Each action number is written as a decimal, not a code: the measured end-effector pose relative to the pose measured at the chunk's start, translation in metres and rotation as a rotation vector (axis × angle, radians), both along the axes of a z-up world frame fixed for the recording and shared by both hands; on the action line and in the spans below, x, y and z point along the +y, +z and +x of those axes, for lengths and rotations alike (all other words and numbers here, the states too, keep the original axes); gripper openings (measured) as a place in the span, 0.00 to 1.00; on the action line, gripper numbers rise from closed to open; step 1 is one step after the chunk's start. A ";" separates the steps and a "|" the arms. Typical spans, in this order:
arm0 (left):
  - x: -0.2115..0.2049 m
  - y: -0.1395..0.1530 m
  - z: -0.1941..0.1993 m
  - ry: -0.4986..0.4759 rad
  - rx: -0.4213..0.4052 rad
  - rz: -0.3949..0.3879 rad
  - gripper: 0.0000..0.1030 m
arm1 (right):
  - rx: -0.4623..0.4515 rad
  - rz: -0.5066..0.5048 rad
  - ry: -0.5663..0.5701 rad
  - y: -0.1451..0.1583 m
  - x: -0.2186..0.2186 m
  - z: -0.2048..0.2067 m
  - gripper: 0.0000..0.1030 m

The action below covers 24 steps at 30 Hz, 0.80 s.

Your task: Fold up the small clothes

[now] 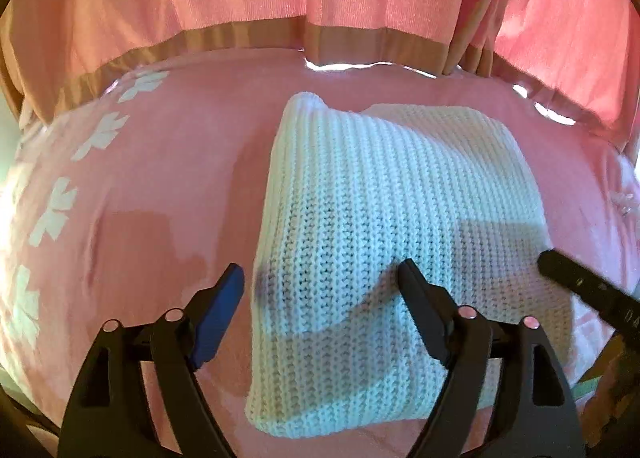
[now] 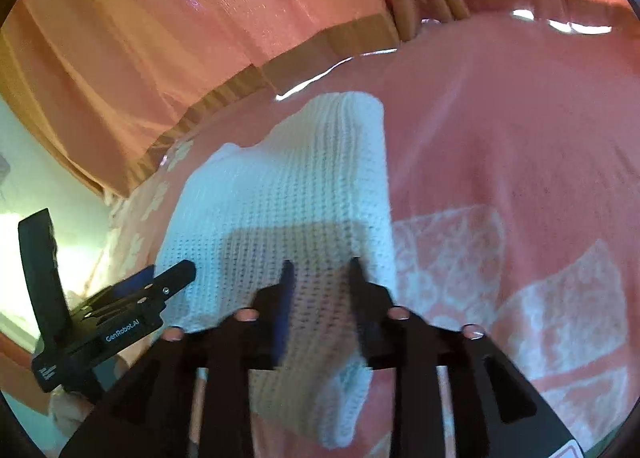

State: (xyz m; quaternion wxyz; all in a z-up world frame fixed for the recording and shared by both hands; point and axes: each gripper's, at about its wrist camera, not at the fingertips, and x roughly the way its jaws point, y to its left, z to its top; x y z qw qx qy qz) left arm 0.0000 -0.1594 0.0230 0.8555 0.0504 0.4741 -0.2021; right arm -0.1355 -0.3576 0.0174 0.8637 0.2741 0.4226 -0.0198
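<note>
A white knitted garment (image 1: 380, 225) lies folded on a pink bedspread (image 1: 168, 185) with white flower shapes, filling the middle and right of the left wrist view. The left gripper (image 1: 320, 278) has its fingers spread wide over the near left edge of the knit, and they hold nothing. In the right wrist view, the right gripper (image 2: 320, 270) at the bottom middle has its fingers partly apart with the knit between them, but I cannot tell if they press it.
</note>
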 end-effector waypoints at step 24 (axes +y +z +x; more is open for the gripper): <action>0.027 -0.060 0.040 0.102 0.349 -0.382 0.96 | 0.063 0.386 -0.050 -0.069 -0.025 0.020 0.75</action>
